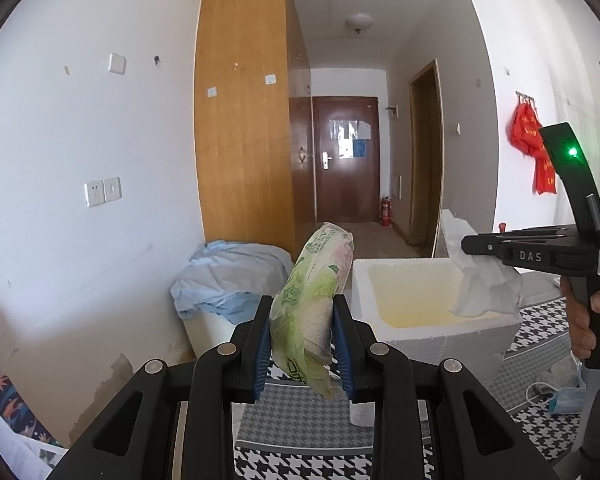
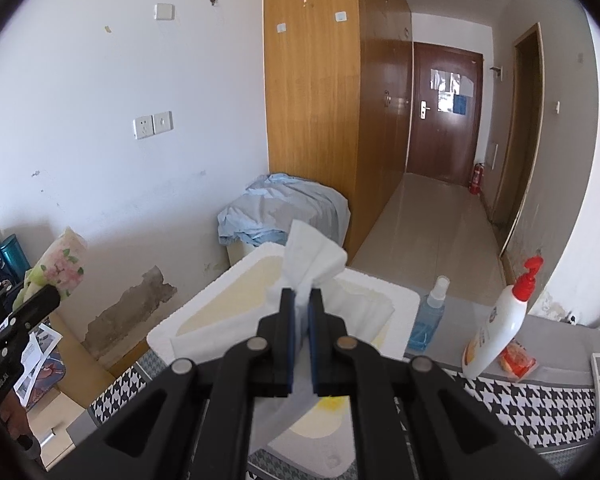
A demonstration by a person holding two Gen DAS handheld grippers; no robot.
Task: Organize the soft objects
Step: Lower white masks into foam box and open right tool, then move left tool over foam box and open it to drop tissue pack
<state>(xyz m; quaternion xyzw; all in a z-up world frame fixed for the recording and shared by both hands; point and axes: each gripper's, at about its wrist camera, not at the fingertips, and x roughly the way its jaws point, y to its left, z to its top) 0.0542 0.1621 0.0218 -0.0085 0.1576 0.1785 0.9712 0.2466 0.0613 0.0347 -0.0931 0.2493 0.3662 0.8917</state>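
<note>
1. Holding both soft items above the open white foam box (image 1: pixel 432 328); it looks empty, so nothing is stowed yet.
2. Our left gripper (image 1: pixel 302 344) clamps a green floral plastic tissue pack (image 1: pixel 312 300).
3. Our right gripper (image 2: pixel 302 332) pinches a crumpled white cloth (image 2: pixel 312 256), jaws nearly shut.
4. Both drops remain.

Open foam box, crowded right side

The foam box (image 2: pixel 204 316) stands open-topped and nearly empty; spray bottle (image 2: pixel 430 312) and lotion bottle (image 2: pixel 496 328) block its right flank on the bench (image 2: pixel 540 404).
</note>
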